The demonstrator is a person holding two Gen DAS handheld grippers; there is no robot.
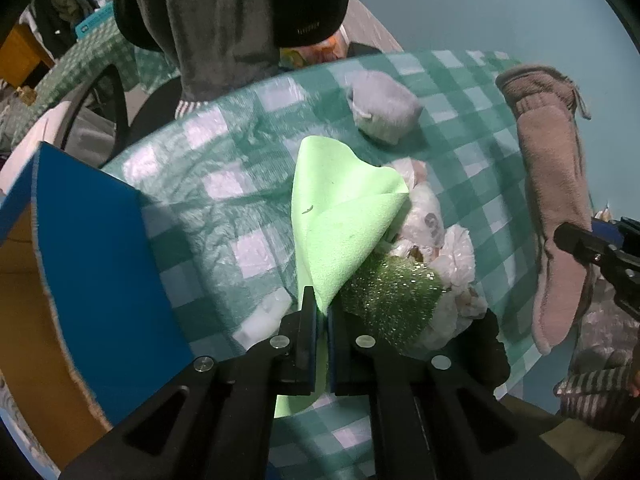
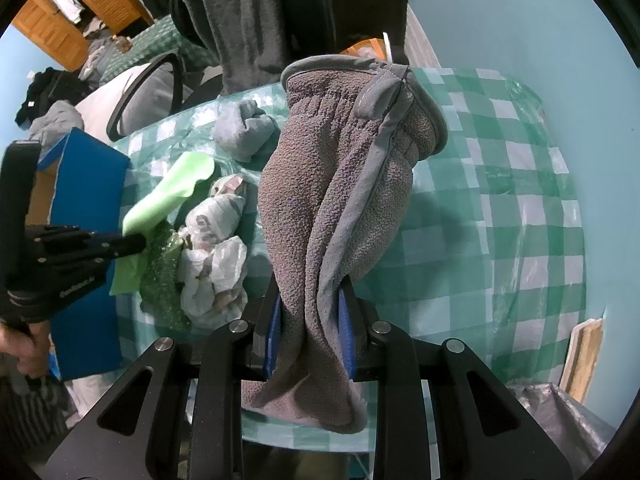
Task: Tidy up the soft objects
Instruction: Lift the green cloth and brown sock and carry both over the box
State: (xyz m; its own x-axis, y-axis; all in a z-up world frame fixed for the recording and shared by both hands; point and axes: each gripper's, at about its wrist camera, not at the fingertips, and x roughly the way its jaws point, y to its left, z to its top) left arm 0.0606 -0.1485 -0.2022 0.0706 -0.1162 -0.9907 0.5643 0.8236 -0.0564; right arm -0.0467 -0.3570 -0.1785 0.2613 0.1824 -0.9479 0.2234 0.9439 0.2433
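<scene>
Left gripper [image 1: 322,312]: black, blue-padded jaws pressed together on the lower edge of the light green cloth [image 1: 340,216]; points down at the table.
Right gripper [image 2: 310,312]: jaws pinched on the grey-brown fleece glove [image 2: 340,184], whose fabric bunches between the blue pads [image 2: 345,328].
Light green cloth: thin and smooth, folded into a cone shape rising from the left jaws, its upper part leaning over the white plastic bag; a flap shows below the jaws.
Grey-brown fleece glove: cuff away from the camera, fingertip end trailing below the jaws; seen from the left wrist view it stands at the table's right edge.
Green glitter fabric [image 1: 390,292]: just right of the left gripper, touching the green cloth and lying against the bag.
White plastic bag [image 1: 436,240]: crumpled, printed, in mid-table beside the cloth.
Grey rolled socks [image 1: 380,110]: bundle near the table's far side, apart from the pile.
Blue box [image 1: 104,280]: open cardboard, brown inside, at the table's left edge beside the left gripper.
Table [image 2: 520,216]: covered in a green-and-white checked plastic cloth.
Person: grey trousers visible behind the far edge of the table.
</scene>
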